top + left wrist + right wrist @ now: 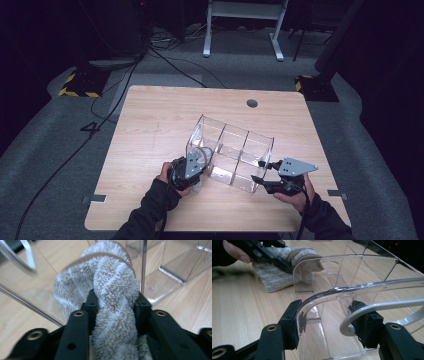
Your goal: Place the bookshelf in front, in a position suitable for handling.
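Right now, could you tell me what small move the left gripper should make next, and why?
Probably ease the fluffy sock further into the end compartment of the clear organizer. The left gripper has it between its fingers at that opening, while the right gripper grips the tilted organizer's wall.

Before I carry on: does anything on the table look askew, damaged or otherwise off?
Yes: the clear organizer is tipped on its side, its open compartments facing the person rather than up, and it sits skewed to the table edges. The right claw clamps its wall. The fluffy sock in the left claw is twisted. No damage visible.
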`<act>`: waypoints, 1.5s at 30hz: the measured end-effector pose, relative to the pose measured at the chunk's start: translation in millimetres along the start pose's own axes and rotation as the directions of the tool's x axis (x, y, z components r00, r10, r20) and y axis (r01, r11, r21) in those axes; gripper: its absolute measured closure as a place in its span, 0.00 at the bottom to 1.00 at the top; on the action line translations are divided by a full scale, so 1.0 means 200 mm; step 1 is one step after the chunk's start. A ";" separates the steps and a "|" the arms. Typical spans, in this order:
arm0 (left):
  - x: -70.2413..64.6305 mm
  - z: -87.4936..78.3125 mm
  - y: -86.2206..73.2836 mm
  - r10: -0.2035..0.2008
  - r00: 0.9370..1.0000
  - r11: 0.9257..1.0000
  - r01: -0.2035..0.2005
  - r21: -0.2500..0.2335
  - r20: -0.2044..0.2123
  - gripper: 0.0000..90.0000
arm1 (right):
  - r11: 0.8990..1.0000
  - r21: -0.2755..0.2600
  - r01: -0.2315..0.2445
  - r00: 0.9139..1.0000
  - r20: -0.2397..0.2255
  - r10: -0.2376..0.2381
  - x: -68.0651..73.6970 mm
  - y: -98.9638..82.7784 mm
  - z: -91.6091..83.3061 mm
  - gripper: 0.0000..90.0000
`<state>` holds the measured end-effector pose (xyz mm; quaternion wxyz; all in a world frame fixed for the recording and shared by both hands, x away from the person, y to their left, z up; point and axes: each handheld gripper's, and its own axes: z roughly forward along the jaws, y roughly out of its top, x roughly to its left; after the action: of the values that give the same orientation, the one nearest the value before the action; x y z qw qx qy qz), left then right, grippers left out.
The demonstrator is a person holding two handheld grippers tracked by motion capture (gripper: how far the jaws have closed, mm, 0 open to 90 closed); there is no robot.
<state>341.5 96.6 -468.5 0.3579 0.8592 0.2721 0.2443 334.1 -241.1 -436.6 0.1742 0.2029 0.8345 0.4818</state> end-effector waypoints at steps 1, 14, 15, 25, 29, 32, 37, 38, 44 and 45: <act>0.00 0.00 -0.01 -0.011 1.000 1.000 0.011 0.008 0.000 0.64 | 1.000 0.000 0.001 1.000 0.000 -0.001 0.00 0.00 0.00 0.50; -0.01 0.03 -0.08 -0.092 0.992 0.986 0.080 0.143 0.084 0.44 | 1.000 -0.004 0.009 1.000 0.017 -0.008 0.01 0.00 0.00 0.49; -0.01 0.03 -0.08 -0.091 0.992 0.987 0.078 0.142 0.083 0.51 | 1.000 -0.004 0.011 1.000 0.018 -0.010 0.01 0.00 0.01 0.49; -0.01 0.03 0.00 -0.024 0.998 0.997 0.020 0.070 0.052 0.84 | 1.000 -0.012 -0.004 1.000 -0.011 0.004 0.01 0.00 0.01 0.51; 0.02 -0.04 0.09 -0.015 0.999 0.999 0.016 -0.039 0.030 0.84 | 1.000 -0.011 -0.005 1.000 -0.022 0.005 0.01 0.00 0.01 0.51; 0.04 -0.08 0.16 0.003 1.000 0.995 0.000 -0.098 0.024 0.82 | 1.000 -0.011 -0.008 1.000 -0.023 0.008 0.01 0.00 0.01 0.51; 0.08 -0.10 0.19 -0.030 0.999 0.992 0.032 -0.123 0.024 0.77 | 1.000 -0.012 -0.007 1.000 -0.026 0.007 0.01 0.00 0.01 0.51; 0.10 -0.10 0.19 -0.054 0.998 0.989 0.060 -0.137 0.043 0.76 | 1.000 -0.013 -0.007 1.000 -0.027 0.007 0.01 0.00 0.01 0.51; 0.10 -0.12 0.17 -0.043 0.999 0.989 0.046 -0.141 0.030 0.83 | 1.000 -0.016 -0.009 1.000 -0.029 0.008 0.01 -0.01 0.01 0.51; 0.09 -0.11 0.15 -0.045 0.999 0.990 0.047 -0.134 0.019 0.83 | 1.000 -0.016 -0.008 1.000 -0.029 0.007 0.01 -0.01 0.01 0.51</act>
<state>349.6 100.7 -428.8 0.4229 0.8284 0.2719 0.2469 332.9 -238.9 -439.0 0.1619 0.1975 0.8322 0.4921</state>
